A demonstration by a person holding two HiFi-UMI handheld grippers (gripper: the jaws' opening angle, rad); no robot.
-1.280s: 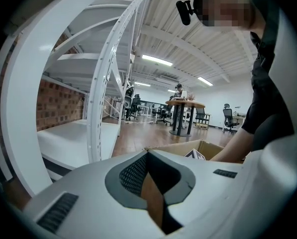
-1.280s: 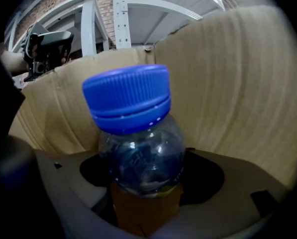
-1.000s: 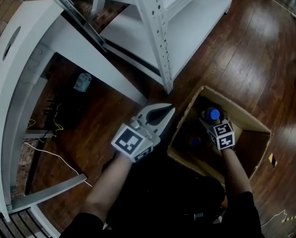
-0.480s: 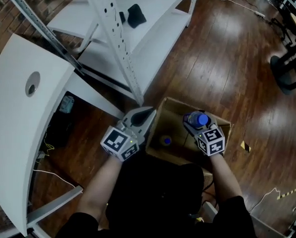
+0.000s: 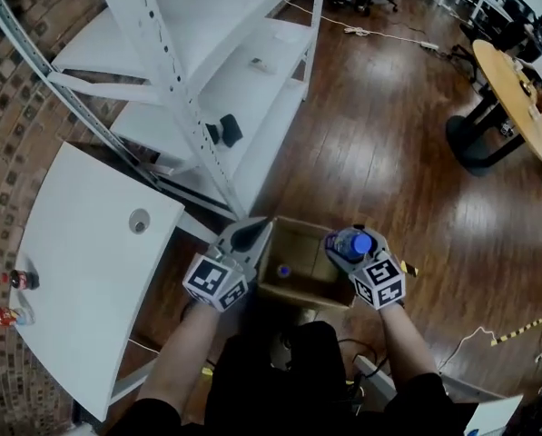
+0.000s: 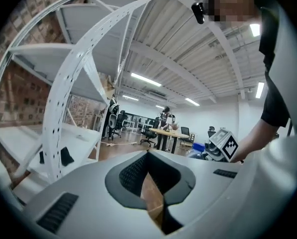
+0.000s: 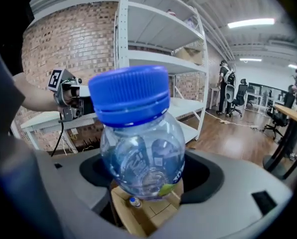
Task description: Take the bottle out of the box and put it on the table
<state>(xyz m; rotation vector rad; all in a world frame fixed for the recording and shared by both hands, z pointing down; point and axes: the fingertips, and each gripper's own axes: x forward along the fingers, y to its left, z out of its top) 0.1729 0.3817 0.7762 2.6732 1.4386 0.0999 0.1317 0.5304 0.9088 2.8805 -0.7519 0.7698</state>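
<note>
A clear bottle with a blue cap (image 5: 359, 243) is held upright above the right edge of an open cardboard box (image 5: 318, 288) on the wooden floor. My right gripper (image 5: 347, 251) is shut on the bottle's body (image 7: 141, 156), which fills the right gripper view. A second blue-capped bottle (image 5: 283, 270) stands inside the box, also seen small below the held bottle (image 7: 134, 201). My left gripper (image 5: 246, 238) is shut and holds nothing; it hovers by the box's left edge, its jaws meeting at the tip (image 6: 148, 156).
A white table (image 5: 89, 262) lies to the left with two small bottles (image 5: 18, 281) near its far left edge. A white metal shelf rack (image 5: 211, 71) stands behind the box. A round wooden table (image 5: 525, 75) and office chairs are at the far right.
The right gripper has lifted the bottle from inside the box to above its rim. The head camera has risen, showing more of the room and the table.
</note>
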